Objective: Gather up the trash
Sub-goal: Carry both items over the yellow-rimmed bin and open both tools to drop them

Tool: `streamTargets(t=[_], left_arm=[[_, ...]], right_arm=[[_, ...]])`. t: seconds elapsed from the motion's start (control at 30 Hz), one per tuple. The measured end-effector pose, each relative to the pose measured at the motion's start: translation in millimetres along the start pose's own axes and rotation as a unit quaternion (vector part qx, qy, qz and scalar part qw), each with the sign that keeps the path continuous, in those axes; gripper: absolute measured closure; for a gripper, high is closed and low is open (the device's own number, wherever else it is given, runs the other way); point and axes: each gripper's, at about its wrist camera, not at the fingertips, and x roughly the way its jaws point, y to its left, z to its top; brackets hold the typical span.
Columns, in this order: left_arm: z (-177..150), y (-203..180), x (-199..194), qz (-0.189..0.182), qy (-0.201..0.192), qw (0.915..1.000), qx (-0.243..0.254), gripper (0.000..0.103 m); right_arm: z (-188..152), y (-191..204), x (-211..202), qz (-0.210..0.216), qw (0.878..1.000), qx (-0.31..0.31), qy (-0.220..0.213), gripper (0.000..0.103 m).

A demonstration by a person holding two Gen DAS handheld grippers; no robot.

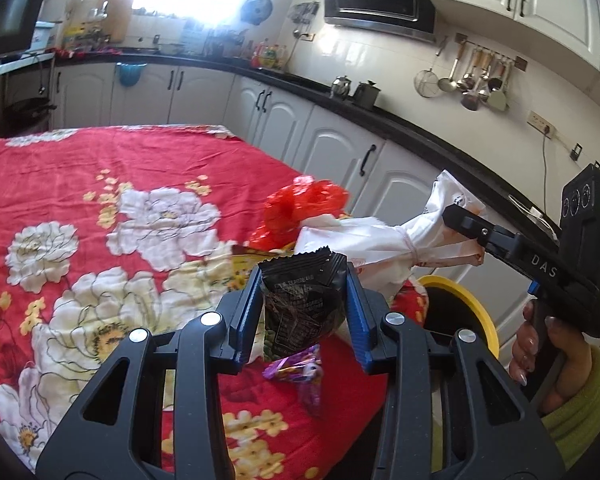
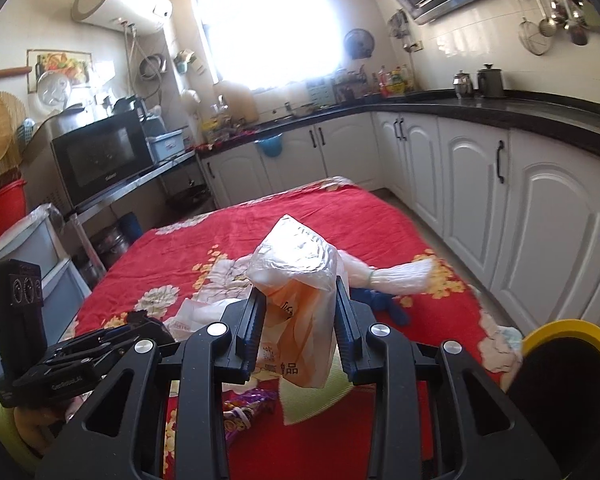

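My left gripper (image 1: 304, 300) is shut on a black snack wrapper (image 1: 306, 292) and holds it above the red floral tablecloth (image 1: 100, 208). My right gripper (image 2: 298, 320) is shut on a white and orange plastic bag (image 2: 300, 280), lifted above the table; the bag also shows in the left wrist view (image 1: 380, 236), with the right gripper (image 1: 472, 232) at the right. A purple wrapper (image 1: 300, 372) lies on the cloth below the left gripper; it also shows in the right wrist view (image 2: 246, 410). A red plastic bag (image 1: 296, 208) lies behind. A yellow-rimmed bin (image 1: 460, 312) stands off the table's right edge.
White cabinets (image 2: 480, 184) under a black countertop (image 2: 540, 114) run along the right. The bin also shows at the lower right of the right wrist view (image 2: 572, 364). A light green paper (image 2: 312, 396) and a blue object (image 2: 384, 304) lie on the cloth. A microwave (image 2: 104, 156) stands at the left.
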Motion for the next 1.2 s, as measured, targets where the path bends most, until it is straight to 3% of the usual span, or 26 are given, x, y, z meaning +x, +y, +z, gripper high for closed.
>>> streamTargets(t=[0.8, 1.2], left_arm=[[8.3, -84.2, 37.1, -0.056, 0.003, 0.9972, 0.050, 0.072], [5.6, -123.4, 63.1, -0.075, 0.021, 0.9943, 0.073, 0.072]], right_arm=[[11.1, -96.9, -99.6, -0.115, 0.988, 0.060, -0.078, 0.073], [-8.3, -147.4, -139.6, -0.182, 0.975, 0.090, -0.088, 0.073]])
